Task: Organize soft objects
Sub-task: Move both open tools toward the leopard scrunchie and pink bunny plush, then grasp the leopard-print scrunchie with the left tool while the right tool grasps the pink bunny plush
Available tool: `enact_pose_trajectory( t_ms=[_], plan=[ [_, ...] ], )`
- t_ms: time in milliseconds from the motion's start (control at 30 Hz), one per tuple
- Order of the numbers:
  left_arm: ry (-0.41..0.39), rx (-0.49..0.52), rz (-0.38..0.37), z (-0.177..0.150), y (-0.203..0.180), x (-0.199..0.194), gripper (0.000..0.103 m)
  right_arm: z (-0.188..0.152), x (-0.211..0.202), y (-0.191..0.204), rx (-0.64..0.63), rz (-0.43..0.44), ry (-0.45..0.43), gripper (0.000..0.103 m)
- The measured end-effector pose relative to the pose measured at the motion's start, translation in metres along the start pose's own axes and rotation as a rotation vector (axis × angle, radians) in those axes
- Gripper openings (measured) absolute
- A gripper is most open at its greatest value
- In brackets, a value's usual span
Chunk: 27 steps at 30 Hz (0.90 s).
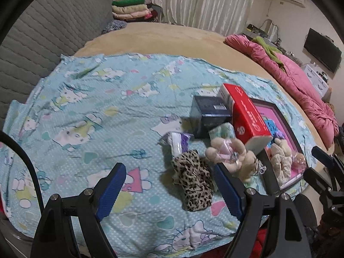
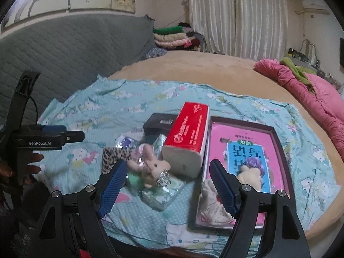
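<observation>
A heap of small soft things lies on the blue cartoon-print sheet [image 1: 86, 111]. It holds a leopard-print cloth [image 1: 193, 182], a beige plush bunny [image 1: 228, 152] and a purple-white packet [image 1: 178, 142]. My left gripper [image 1: 169, 168] hovers open just short of the leopard cloth, holding nothing. In the right wrist view the bunny [image 2: 153, 167] lies on a tissue packet [image 2: 163, 193], beside the leopard cloth [image 2: 114, 154]. A dark-rimmed tray [image 2: 279, 135] holds a pink book, a plush toy [image 2: 249, 174] and a white fabric piece [image 2: 212, 206]. My right gripper [image 2: 168, 165] is open above them, empty.
A red tissue pack [image 2: 189, 137] leans on the tray's left rim, with a dark box [image 2: 159, 122] behind it. A pink quilt [image 2: 311, 94] lies along the bed's right side. Folded clothes [image 2: 172, 35] are stacked beyond the grey headboard [image 2: 75, 49]. The other gripper [image 2: 53, 138] and a hand show at left.
</observation>
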<state>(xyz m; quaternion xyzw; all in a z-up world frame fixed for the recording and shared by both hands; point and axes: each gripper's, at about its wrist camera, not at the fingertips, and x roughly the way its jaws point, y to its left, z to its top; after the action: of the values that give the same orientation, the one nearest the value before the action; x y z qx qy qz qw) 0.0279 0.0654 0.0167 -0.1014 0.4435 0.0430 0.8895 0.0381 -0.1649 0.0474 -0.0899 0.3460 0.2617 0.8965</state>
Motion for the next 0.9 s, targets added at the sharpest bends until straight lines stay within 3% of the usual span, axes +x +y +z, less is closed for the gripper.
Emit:
enact_pose_trajectory(
  t_ms=[333,900],
  plan=[
    [0.087,-0.004,-0.053,-0.02,-0.006,0.04,0.083,-0.014,0.025,0.007,-0.034,-0.002,0.05,0.08],
    [0.098,-0.026,-0.087,-0.029,-0.007,0.065,0.081,-0.017,0.094,0.023,-0.143,0.027,0.103,0.08]
  ],
)
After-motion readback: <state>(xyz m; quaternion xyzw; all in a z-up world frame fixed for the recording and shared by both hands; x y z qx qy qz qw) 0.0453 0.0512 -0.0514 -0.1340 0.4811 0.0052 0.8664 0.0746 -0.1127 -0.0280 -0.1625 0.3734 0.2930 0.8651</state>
